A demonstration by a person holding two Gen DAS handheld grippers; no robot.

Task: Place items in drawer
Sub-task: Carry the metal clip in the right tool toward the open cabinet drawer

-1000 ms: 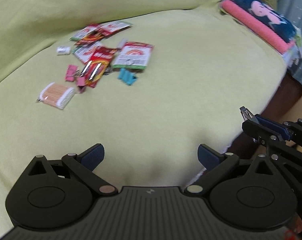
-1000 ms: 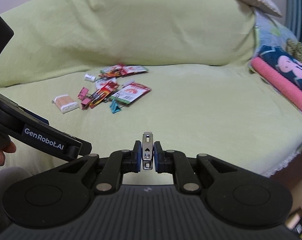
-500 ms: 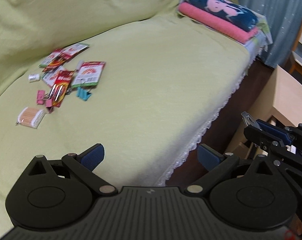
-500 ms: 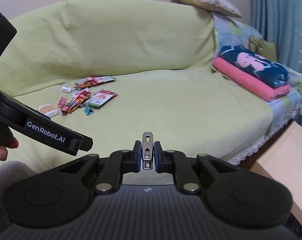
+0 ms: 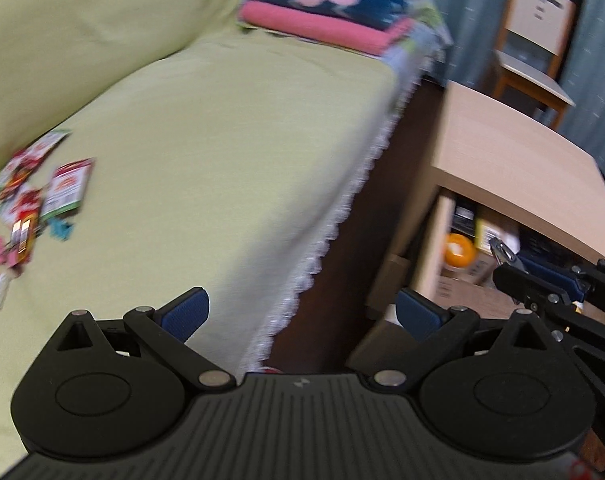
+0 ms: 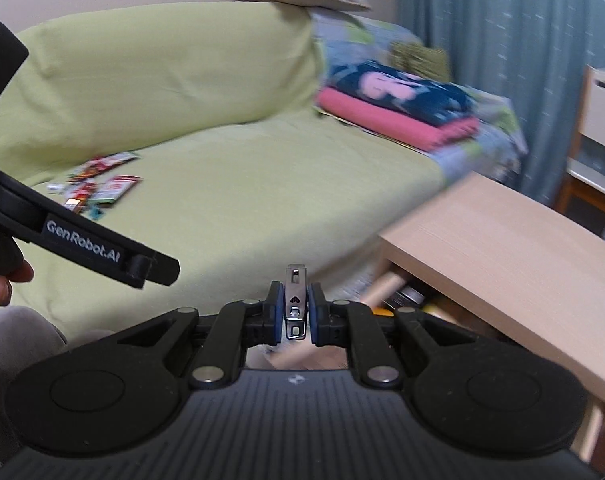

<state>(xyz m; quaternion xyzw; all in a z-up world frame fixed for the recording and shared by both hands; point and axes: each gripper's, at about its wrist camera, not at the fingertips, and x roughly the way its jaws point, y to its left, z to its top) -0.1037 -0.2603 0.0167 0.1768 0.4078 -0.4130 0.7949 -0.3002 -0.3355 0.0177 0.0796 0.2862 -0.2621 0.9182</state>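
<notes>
Items (image 6: 98,184) for the drawer lie mostly in a loose pile at the left of the green-covered sofa (image 6: 262,184), untouched; the left gripper (image 5: 302,312) hangs empty with fingers spread wide above the sofa's edge; the right gripper (image 6: 296,312) pinches a small metal clip (image 6: 295,300) between its pads, aimed toward the wooden table (image 6: 502,240) at right; no drawer is clearly visible, so by my judgement one item is in transit and the rest remain.
</notes>
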